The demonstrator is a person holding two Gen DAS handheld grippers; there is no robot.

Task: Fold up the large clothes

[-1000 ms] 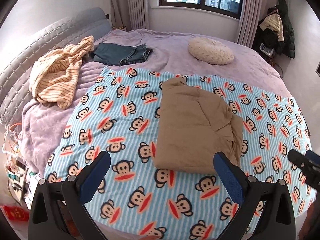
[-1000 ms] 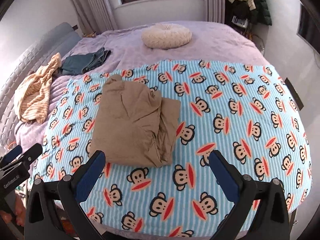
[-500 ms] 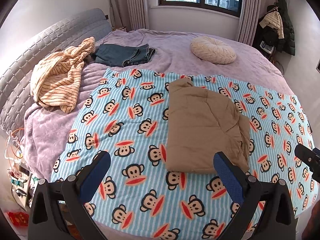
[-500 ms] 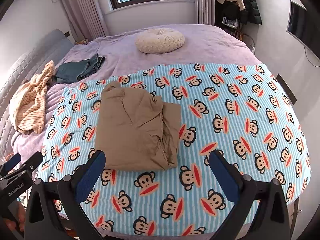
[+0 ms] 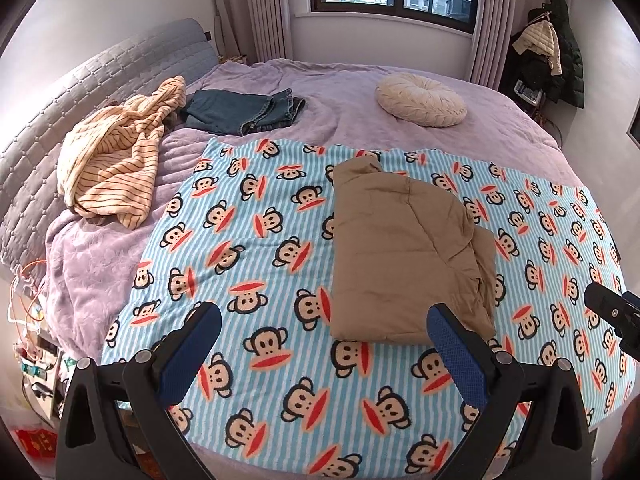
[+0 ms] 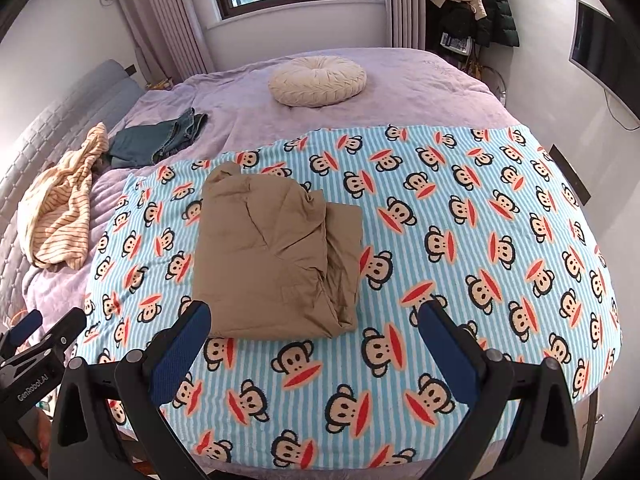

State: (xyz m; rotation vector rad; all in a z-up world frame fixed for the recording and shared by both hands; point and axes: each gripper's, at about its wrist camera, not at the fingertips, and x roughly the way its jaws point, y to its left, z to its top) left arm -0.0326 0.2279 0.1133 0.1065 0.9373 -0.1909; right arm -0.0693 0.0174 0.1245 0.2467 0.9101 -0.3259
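A tan garment [image 5: 404, 256] lies folded into a rectangle on the blue monkey-print blanket [image 5: 256, 240]; it also shows in the right wrist view [image 6: 276, 256] on the blanket [image 6: 460, 220]. My left gripper [image 5: 324, 332] is open and empty, held above the blanket's near edge, just short of the garment. My right gripper [image 6: 316, 324] is open and empty, also short of the garment's near edge. The right gripper shows at the right edge of the left wrist view [image 5: 612, 316], and the left gripper at the left edge of the right wrist view [image 6: 36, 344].
A striped cream garment [image 5: 116, 168] and folded jeans [image 5: 244, 112] lie on the purple bedspread [image 5: 340, 100] at the back left. A round cream cushion [image 5: 422, 100] sits at the back. A grey headboard [image 5: 80, 92] is left. Coats [image 5: 556, 60] hang at the right.
Both grippers have pulled back and risen from the bed, so the folded garment looks farther away. The garment has not moved. Both stay open.
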